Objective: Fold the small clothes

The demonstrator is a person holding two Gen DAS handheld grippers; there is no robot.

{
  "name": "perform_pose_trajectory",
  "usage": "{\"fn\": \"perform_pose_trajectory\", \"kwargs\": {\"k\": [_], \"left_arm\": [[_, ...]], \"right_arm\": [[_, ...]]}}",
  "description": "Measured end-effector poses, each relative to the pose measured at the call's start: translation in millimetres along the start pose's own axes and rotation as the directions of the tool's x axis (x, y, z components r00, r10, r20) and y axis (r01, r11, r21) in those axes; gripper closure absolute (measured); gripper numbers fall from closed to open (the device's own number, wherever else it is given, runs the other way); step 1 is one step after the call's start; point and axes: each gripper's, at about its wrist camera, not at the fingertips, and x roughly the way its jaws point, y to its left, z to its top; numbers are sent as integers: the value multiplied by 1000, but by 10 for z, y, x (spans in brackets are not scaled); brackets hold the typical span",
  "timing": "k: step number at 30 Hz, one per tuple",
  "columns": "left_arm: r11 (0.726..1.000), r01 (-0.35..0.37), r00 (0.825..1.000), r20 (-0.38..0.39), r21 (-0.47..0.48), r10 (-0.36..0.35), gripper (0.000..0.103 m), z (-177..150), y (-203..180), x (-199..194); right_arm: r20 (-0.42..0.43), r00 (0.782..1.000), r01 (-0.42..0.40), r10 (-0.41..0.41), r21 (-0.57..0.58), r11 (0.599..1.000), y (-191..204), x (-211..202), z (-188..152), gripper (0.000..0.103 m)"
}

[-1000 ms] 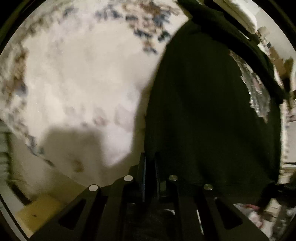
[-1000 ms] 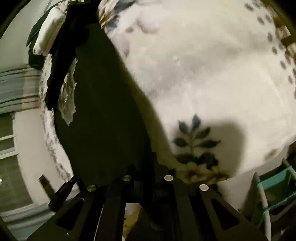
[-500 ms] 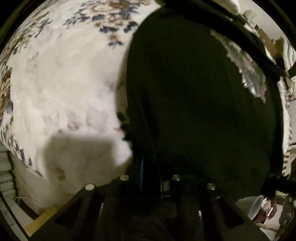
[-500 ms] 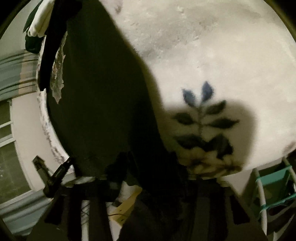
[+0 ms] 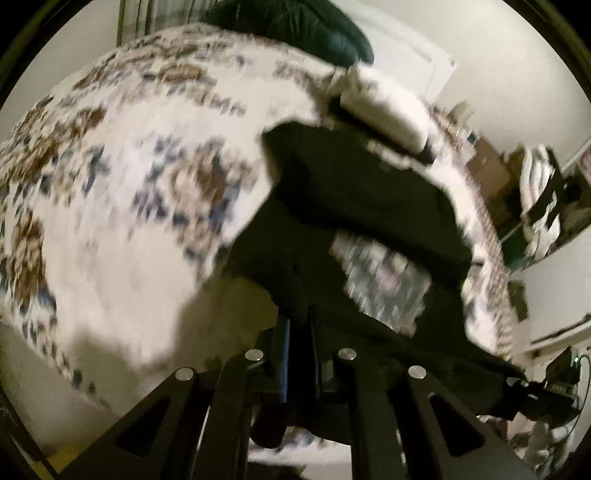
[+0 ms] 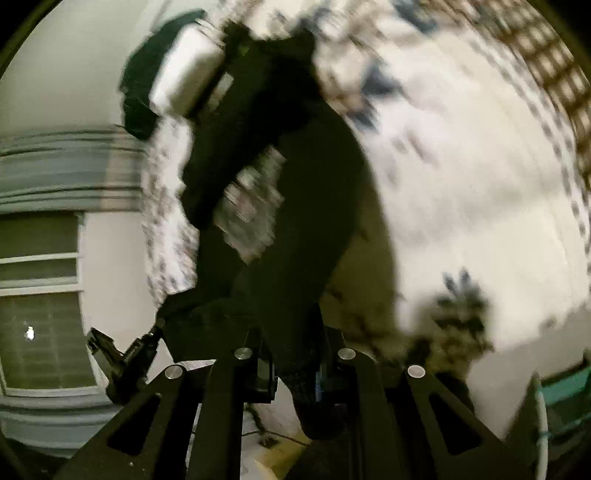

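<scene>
Surface: bed, floral cover | Left gripper, right gripper: each clamped on black shirt, hem raised | Room: dim, window

A home bedroom: a bed under a white floral bedspread fills the view, a dark green pillow at its head, a window with blinds in the pale wall, and cluttered shelves alongside.

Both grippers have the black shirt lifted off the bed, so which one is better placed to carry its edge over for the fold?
Neither clearly; slightly the left gripper. Both it and the right gripper are clamped on the black shirt, but the left view shows more of the shirt spread on the floral blanket ahead.
</scene>
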Motion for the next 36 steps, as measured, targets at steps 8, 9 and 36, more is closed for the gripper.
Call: {"fn": "perform_pose_trajectory", "kwargs": {"k": [8, 9, 36], "left_arm": [[998, 69, 992, 104, 3, -69, 96, 1079, -211, 320], [997, 75, 992, 106, -2, -74, 96, 1251, -240, 435], [986, 92, 993, -59, -141, -101, 93, 3436, 50, 2454]], "right_arm": [[134, 988, -64, 79, -110, 992, 829, -131, 901, 89], [148, 985, -72, 88, -108, 992, 896, -103, 1051, 89], [273, 962, -43, 13, 105, 994, 1241, 1245, 4009, 24]]}}
